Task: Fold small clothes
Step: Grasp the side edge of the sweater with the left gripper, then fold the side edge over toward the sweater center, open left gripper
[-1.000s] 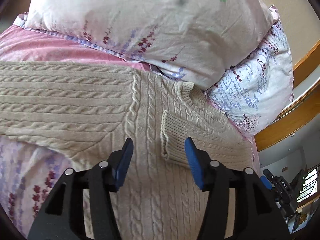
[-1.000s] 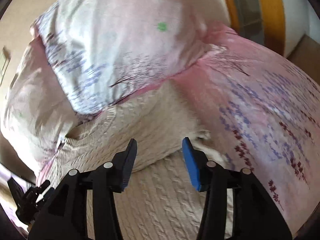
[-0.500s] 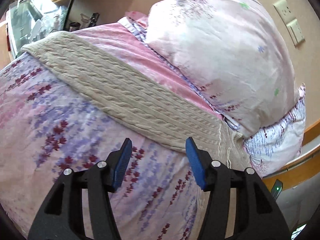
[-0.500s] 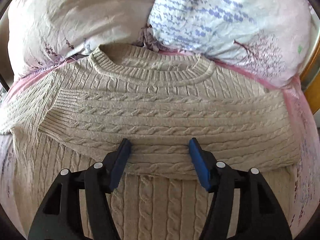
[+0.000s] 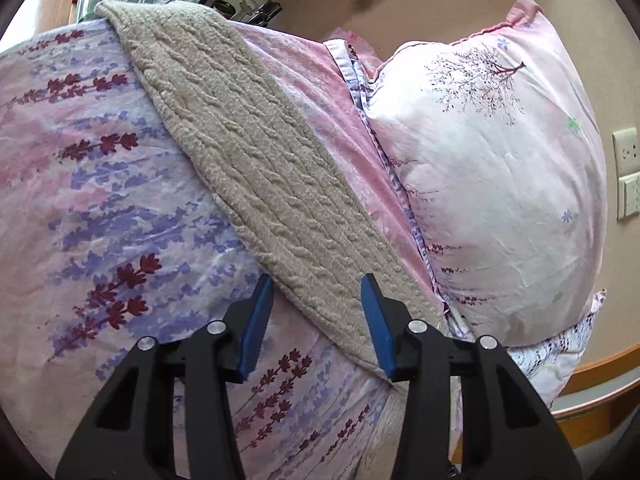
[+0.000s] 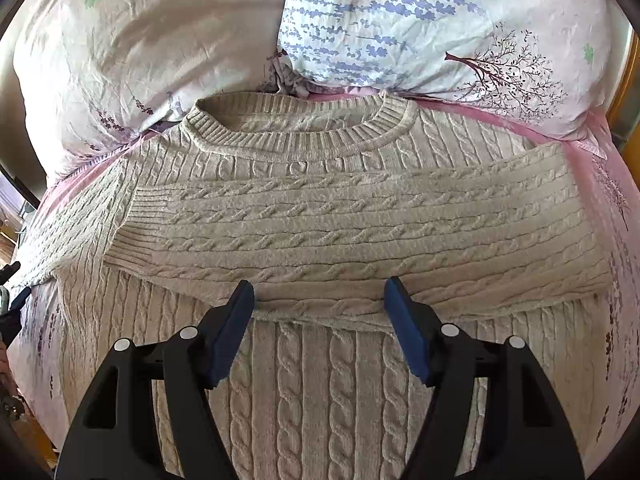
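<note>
- So: beige cable-knit sweater flat on the floral bedspread, collar away from the right claw, tucked against two pillows.
- One sleeve already folded across the chest, cuff ending left of the right claw's tips, lower edge lying just ahead of both tips.
- Other sleeve not yet folded: stretched out straight over the bedspread, running from between the left claw tips up and away to the left.
- Judging by that: roughly one fold done; second sleeve, then body folds left.
- Right claw: wide open, nothing held, blue pads clear of the knit, hovering over the sweater front. Jaws just been opening; only flat sweater below them, nothing gripped.
- Left claw: part open, jaws just been closing, straddling the near end of the outstretched sleeve. Pads not visibly pressing the knit, so no grip yet.
- Versus a second ago: left view then over the sweater body near the collar with the folded cuff between the tips; now out over the free sleeve, pink pillow up and right of the claw.
- Right view then blurred, aimed at pillow and bed edge; now squared up on the sweater front, collar straight ahead.
- Sweater itself looks unmoved between the half-second frame and now.
- Likely next: pinch the free sleeve, carry it across the chest.
</note>
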A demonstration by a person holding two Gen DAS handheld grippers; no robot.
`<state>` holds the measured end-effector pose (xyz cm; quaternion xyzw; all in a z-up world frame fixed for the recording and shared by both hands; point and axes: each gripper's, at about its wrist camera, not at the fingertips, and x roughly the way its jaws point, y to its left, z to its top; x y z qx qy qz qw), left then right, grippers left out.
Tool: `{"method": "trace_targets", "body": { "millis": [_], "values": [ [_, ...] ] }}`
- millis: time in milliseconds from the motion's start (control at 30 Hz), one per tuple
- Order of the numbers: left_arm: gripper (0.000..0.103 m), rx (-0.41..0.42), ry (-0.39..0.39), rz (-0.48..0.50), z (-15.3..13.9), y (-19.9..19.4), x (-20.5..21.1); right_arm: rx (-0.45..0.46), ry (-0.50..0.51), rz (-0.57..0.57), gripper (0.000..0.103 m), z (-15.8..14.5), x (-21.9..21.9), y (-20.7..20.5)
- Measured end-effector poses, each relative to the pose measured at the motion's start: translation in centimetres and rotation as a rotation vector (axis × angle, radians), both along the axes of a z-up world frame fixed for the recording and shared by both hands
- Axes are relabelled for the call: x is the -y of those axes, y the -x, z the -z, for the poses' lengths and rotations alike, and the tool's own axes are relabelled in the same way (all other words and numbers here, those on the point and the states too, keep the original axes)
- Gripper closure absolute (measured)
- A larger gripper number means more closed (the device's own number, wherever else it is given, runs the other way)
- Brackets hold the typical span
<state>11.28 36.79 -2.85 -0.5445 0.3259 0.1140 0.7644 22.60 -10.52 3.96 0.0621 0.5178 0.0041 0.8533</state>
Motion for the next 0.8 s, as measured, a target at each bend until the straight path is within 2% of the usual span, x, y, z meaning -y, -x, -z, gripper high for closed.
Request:
{"method": "trace_targets", "body": {
  "millis": [133,233,300,400,467,600,733,800],
  "values": [
    [0.063,0.025,0.083,-0.067,0.7,0.1,0.0,0.004,-0.023,0.005,0.034,-0.2,0.2,0.4],
    [0.076,0.027,0.112,-0.101,1.3,-0.1,-0.3,0.008,-0.039,0.000,0.034,-0.3,0.4,0.6],
    [0.089,0.028,0.131,-0.125,1.8,-0.3,-0.7,0.009,-0.051,-0.004,0.034,-0.5,0.6,0.9],
    [0.095,0.054,0.146,-0.145,1.7,-0.8,-1.1,0.011,-0.076,0.000,0.034,-0.8,1.4,1.4],
    [0.096,0.094,0.110,-0.138,0.2,-1.3,-0.7,0.016,-0.088,0.011,0.034,-0.9,2.2,1.8],
    [0.097,0.221,0.039,-0.064,-4.1,-2.8,1.5,0.027,-0.114,0.042,0.034,-1.2,4.0,2.4],
    [0.097,0.344,0.003,0.077,-8.0,-4.8,6.4,0.034,-0.140,0.078,0.034,-1.3,5.8,2.9],
    [0.097,0.384,0.001,0.160,-9.0,-5.6,9.6,0.034,-0.152,0.091,0.034,-1.3,6.5,3.2]
  ]
}}
